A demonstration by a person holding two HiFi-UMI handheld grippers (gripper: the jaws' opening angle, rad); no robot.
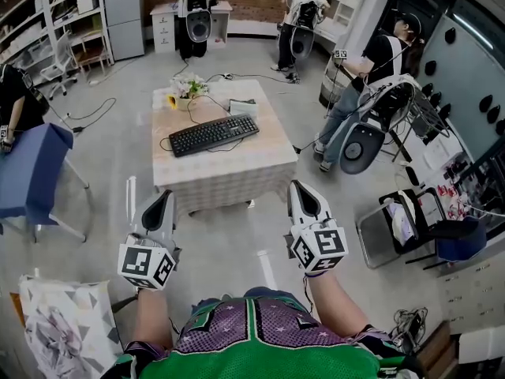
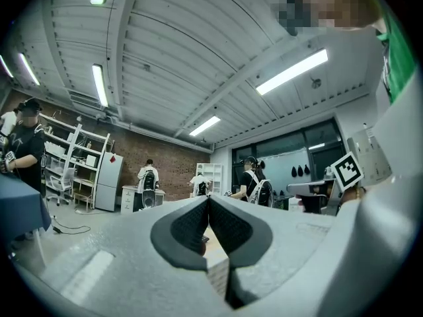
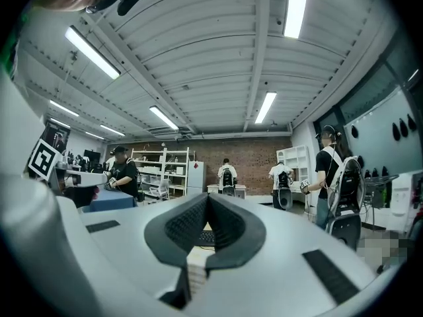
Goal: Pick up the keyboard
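Now, our left gripper point(image 1: 163, 200) and right gripper point(image 1: 301, 189) hang closed tight, empty, short of the table point(image 1: 237, 172); the keyboard point(image 1: 214, 134) lies across its middle, probably light, rigid; we'd pinch its short ends.

I see a cloth-covered table point(image 1: 229, 172) with a flower pot point(image 1: 183, 95) at its far left corner and a pale box point(image 1: 243, 106) on its far edge. Well left of it stands a blue table point(image 1: 31, 170).
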